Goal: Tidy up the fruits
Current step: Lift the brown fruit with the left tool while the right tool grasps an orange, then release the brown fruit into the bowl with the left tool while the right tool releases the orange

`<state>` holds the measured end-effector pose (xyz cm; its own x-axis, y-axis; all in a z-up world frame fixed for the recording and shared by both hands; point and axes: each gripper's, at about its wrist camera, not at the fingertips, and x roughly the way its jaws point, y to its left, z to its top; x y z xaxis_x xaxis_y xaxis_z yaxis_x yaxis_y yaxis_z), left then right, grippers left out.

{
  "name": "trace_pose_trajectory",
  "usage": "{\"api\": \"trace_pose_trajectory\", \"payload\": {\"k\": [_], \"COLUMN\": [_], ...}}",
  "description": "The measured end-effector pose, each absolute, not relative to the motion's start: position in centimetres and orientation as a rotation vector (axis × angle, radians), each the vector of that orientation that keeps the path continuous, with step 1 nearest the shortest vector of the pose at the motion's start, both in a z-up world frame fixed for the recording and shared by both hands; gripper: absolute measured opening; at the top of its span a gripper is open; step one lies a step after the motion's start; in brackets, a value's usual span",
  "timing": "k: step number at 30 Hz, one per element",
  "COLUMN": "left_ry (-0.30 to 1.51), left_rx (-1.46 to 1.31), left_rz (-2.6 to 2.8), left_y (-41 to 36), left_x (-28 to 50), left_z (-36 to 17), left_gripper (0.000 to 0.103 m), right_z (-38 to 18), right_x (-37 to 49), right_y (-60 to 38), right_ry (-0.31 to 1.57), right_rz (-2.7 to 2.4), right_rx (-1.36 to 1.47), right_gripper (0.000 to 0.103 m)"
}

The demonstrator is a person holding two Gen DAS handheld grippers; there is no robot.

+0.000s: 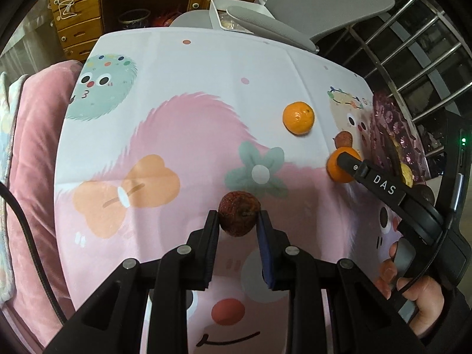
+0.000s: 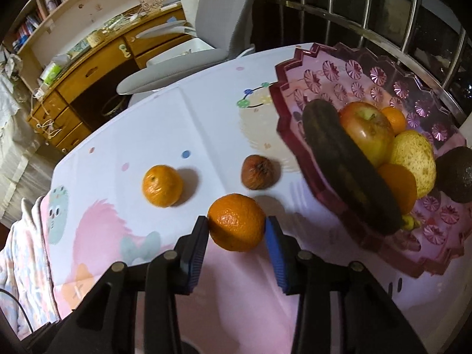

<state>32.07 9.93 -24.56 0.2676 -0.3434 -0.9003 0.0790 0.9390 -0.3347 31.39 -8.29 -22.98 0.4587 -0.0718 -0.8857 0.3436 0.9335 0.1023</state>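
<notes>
The left gripper clamps a wrinkled dark-red round fruit above the cartoon-printed pink tablecloth. The right gripper pinches a bright orange mandarin between its blue pads, beside the pink faceted glass fruit bowl.

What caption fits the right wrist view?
Right gripper closing around an orange beside the pink fruit bowl.
</notes>
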Motion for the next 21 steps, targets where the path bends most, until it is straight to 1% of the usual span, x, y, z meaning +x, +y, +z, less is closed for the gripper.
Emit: {"api": "trace_pose_trajectory", "payload": {"k": [11,16,21], "left_ry": [1.243,1.257,1.238], "left_rx": [-0.246,-0.23,-0.22], "left_rz": [-0.334,-0.339,-0.374], "left_y": [10.9,11.0,9.7], "left_x": [27.9,25.7,23.8], "left_z": [-22.0,-21.4,-19.6], "left_gripper": [0.024,0.024,0.024], "right_z": [-19.7,-17.7,-15.7], "right_x": [26.2,23.1,20.3], "right_y": [-7.2,-7.4,-7.7], "right_ry": [1.027,1.018,1.028], "right_rz": [-0.162,-0.135,-0.099], "right_rx": [0.337,0.324,0.274], "right_gripper": [0.04,0.04,0.04]}}
